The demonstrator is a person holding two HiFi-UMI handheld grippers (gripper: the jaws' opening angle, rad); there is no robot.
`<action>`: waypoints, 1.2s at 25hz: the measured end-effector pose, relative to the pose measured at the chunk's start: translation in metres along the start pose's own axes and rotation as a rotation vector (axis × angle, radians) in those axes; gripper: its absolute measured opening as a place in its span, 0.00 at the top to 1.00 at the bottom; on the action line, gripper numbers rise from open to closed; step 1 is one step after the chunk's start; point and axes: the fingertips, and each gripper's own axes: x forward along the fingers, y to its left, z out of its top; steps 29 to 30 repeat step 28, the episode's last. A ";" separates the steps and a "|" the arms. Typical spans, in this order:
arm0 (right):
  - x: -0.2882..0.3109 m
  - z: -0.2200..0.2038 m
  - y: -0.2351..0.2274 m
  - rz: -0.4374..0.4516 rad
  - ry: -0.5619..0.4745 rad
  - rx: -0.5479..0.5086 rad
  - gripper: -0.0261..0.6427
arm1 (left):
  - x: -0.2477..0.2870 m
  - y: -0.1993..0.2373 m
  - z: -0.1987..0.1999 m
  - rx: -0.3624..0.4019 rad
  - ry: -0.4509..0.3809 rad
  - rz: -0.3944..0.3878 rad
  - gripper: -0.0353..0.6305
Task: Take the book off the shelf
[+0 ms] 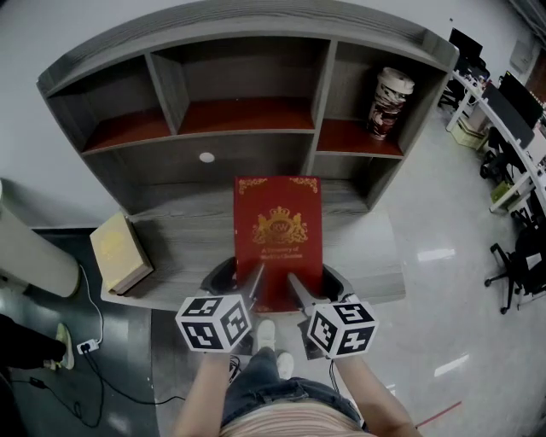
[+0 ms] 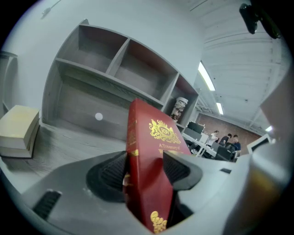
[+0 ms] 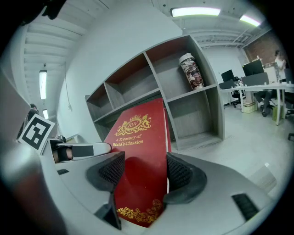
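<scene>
1. Red book: hardback with a gilt crest. I hold it by its near short edge, out in front of the shelf and above the grey ledge. It sits in none of the upper compartments. I cannot tell whether its far end touches anything.
2. Left gripper: its jaws are closed on the book's near left corner, with the spine side between the ribbed pads.
3. Right gripper: its jaws are likewise clamped on the near edge, just beside the left gripper, with the cover and back pressed between the pads.
4. Governing relation: the book's long axis runs straight away from me toward the lower bay, and both grippers sit at its near end. Neither gripper is nearer than the other, so the grip is even. I judge that the coming move is a plain pull back toward my body, along that axis.
5. Risk, as I judge it: all the weight hangs beyond the pads, so the far end may droop.
6. Bystanders: a patterned cup stands in the right compartment, and a cream book lies on the ledge to the left. Both are well apart from the path.
</scene>
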 end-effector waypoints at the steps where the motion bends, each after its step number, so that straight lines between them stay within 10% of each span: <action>1: -0.003 0.001 0.001 0.002 -0.004 -0.005 0.54 | -0.003 -0.002 0.000 0.001 -0.005 0.000 0.59; 30: -0.069 0.012 0.032 0.065 -0.120 -0.076 0.55 | -0.072 -0.043 0.005 0.054 -0.136 0.026 0.59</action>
